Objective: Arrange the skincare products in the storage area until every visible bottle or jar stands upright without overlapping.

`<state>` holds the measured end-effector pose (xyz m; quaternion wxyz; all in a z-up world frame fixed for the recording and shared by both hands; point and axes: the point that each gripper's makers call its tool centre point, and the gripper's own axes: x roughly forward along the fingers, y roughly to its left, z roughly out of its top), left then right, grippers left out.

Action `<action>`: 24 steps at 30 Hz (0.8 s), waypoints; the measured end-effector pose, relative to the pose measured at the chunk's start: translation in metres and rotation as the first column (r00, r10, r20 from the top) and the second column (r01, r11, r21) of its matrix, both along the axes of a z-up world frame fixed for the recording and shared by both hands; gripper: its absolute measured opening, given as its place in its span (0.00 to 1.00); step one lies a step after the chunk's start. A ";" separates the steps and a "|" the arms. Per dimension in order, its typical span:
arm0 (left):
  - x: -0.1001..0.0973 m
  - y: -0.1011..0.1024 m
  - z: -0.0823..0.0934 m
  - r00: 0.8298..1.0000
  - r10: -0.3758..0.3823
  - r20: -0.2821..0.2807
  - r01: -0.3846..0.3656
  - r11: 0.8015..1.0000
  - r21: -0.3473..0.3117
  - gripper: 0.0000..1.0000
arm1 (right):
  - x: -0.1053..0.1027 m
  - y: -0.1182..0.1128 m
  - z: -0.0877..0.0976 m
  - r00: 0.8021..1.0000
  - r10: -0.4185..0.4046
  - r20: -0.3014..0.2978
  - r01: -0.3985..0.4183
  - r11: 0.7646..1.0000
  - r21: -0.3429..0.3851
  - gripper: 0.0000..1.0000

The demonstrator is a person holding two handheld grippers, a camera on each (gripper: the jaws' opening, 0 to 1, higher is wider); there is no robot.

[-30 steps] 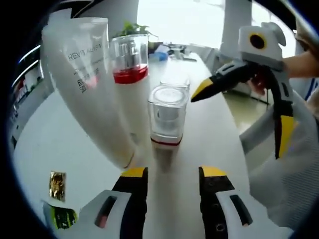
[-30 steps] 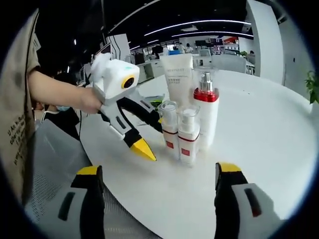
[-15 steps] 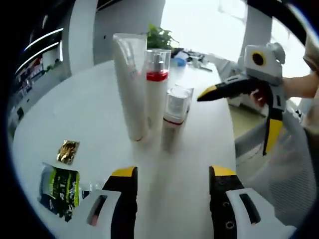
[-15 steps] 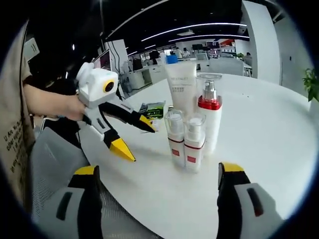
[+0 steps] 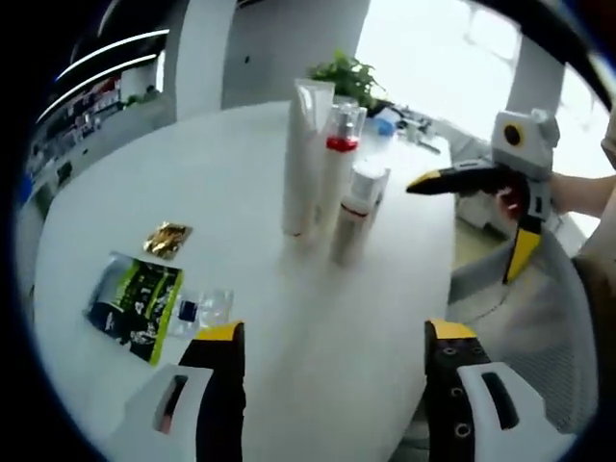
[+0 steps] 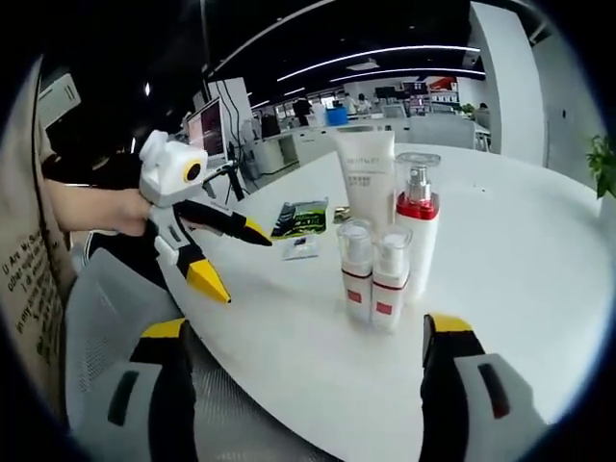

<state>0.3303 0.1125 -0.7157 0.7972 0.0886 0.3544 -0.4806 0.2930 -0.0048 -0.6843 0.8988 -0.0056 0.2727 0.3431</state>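
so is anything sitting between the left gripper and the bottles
Nothing visible. In the left gripper view, bare white table lies between the open left gripper and the upright bottles; the green sachet lies off to one side.

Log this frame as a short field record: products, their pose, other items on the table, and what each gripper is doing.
surface: round white table
products: white tube, pump bottle with red collar, two small bottles with red bands
pose: all four upright, clustered close together; whether they touch cannot be told
other items: green sachet, gold packet, small clear packet
left gripper: open, empty, held off from the cluster
right gripper: open, empty, beside the cluster
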 end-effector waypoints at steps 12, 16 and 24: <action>-0.017 0.041 0.012 0.988 0.156 -0.019 -0.156 0.988 -0.015 0.85 | -0.009 0.005 0.007 1.000 0.000 0.017 0.000 1.000 -0.007 0.99; -0.025 0.053 0.017 0.980 0.197 -0.016 -0.198 0.980 -0.019 0.88 | -0.010 0.004 0.011 1.000 -0.010 0.023 0.010 1.000 0.000 0.99; -0.036 0.073 0.022 0.960 0.280 -0.016 -0.280 0.959 -0.030 0.92 | -0.013 0.004 0.015 0.999 -0.021 0.027 0.021 1.000 0.008 0.99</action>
